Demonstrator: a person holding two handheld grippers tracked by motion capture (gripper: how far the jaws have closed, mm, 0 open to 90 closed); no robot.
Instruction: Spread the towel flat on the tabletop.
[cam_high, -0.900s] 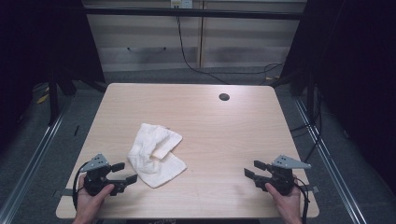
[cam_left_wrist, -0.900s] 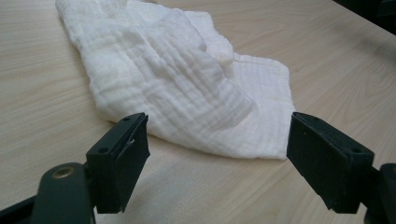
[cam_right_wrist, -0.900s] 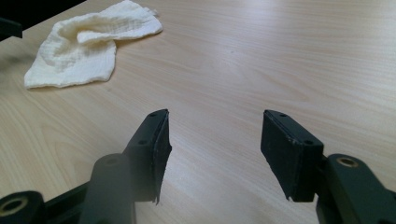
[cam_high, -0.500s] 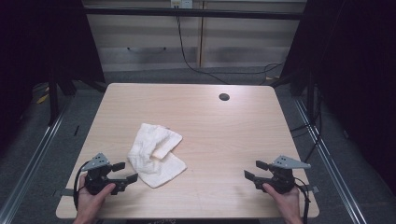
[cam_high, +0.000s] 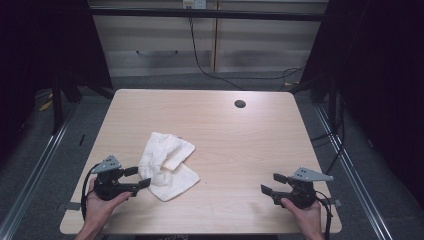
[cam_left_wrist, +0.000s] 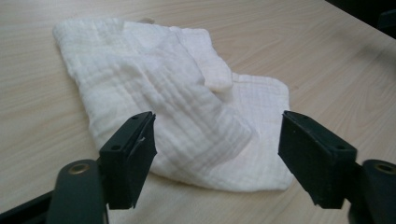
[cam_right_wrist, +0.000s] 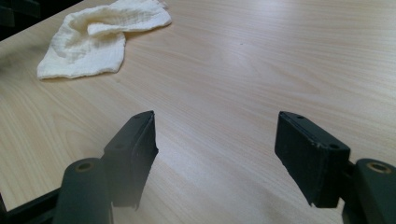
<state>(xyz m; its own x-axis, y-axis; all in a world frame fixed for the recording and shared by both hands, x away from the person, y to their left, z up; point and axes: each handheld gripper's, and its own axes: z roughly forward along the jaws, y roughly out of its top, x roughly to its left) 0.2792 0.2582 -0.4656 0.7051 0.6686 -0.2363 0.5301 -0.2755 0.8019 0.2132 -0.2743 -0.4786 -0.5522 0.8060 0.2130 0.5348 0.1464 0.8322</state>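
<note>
A crumpled white cloth (cam_high: 166, 165) lies on the wooden table (cam_high: 240, 145), left of centre. My left gripper (cam_high: 137, 178) sits at the near left, open, its tips just short of the cloth's left edge. From the left gripper view the cloth (cam_left_wrist: 187, 102) spreads right in front of the open jaws, nothing between them. My right gripper (cam_high: 273, 183) rests at the near right, open and empty, pointing left over bare wood. The cloth (cam_right_wrist: 95, 35) lies far off at the upper left of the right gripper view.
A small dark round hole (cam_high: 240, 104) marks the table's far side. Dark curtains stand to either side, and cables run across the floor behind the table. The table's front edge is close under both hands.
Both grippers have stayed nearly where they were; the right hand has shifted slightly. The cloth has not moved.
</note>
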